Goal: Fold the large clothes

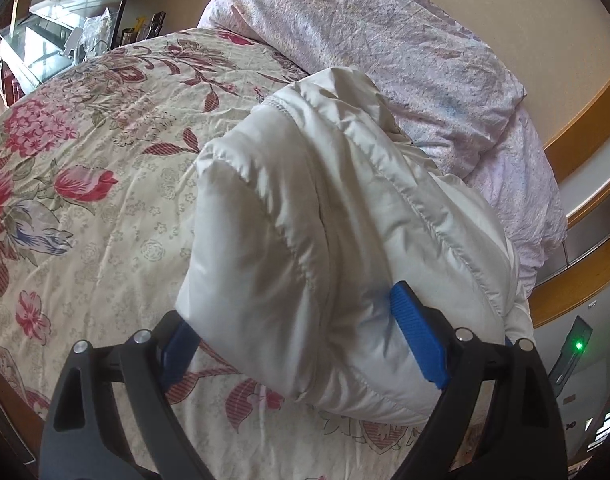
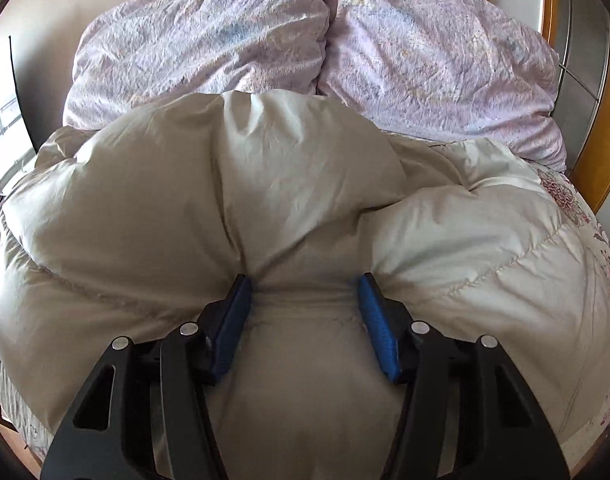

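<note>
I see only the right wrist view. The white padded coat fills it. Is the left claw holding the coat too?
Observer: Yes, the left claw squeezes a puffy end of the white padded coat between its blue pads.
Operator: What lies under that end?
Observer: A flowered bedspread, cream with red blossoms.
Operator: Anything beyond the bed on that side?
Observer: Yes, a glass-topped cabinet with small items.

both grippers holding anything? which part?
Both grip the white puffer jacket: left gripper pinches a padded bunch near an edge, right gripper a bunched fold mid-garment.
</note>
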Available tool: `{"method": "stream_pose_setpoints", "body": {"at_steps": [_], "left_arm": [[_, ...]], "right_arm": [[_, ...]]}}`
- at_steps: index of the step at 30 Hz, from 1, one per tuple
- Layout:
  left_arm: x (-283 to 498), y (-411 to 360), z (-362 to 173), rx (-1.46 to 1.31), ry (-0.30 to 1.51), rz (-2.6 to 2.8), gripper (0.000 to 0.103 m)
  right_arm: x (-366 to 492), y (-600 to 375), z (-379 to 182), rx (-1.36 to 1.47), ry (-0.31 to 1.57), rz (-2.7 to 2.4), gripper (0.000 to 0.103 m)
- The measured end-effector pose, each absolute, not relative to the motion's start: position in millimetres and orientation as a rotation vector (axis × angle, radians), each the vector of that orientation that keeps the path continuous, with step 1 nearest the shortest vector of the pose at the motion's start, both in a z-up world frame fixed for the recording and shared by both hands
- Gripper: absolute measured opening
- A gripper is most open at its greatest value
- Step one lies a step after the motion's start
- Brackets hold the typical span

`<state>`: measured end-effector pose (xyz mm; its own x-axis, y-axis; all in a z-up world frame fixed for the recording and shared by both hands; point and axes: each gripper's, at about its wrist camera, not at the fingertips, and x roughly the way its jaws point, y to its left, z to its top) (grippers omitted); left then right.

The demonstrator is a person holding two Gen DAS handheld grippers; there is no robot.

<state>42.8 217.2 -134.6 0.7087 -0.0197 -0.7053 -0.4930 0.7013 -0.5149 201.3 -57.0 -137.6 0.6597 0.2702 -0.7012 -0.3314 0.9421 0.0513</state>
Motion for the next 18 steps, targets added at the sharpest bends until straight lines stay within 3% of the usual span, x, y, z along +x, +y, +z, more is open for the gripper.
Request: {"method": "stream_pose_setpoints", "body": {"at_steps": [13, 18], "left_arm": [[62, 239, -143, -0.914, 0.686, 0.273, 0.089], [64, 247, -142, -0.959, 0.677, 0.261, 0.079]], "right_arm": [[204, -57, -148, -0.036, 0.787, 0.351, 0.058], [204, -57, -148, -0.036, 0.785, 0.351, 0.058]]}}
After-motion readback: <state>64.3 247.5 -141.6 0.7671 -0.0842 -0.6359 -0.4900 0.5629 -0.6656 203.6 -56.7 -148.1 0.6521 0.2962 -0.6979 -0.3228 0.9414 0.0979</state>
